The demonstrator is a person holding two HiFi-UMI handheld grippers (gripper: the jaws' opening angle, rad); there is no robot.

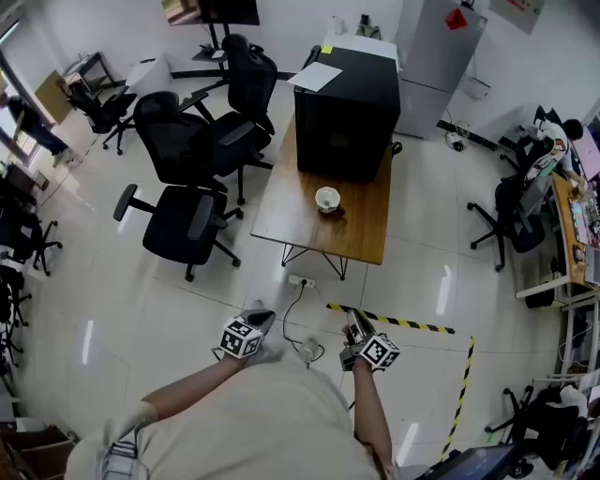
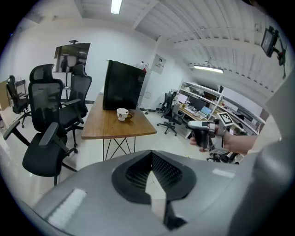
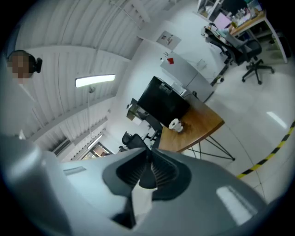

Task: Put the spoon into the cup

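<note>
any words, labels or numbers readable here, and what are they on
No text is readable in any view.
Wall notice: too blurred to read.
Red diamond sign on the grey cabinet: too small to read.
Sheet of paper on the black box: no print shows.

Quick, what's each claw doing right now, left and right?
Left claw: closed, holding nothing.
Right claw: closed, holding nothing.
</note>
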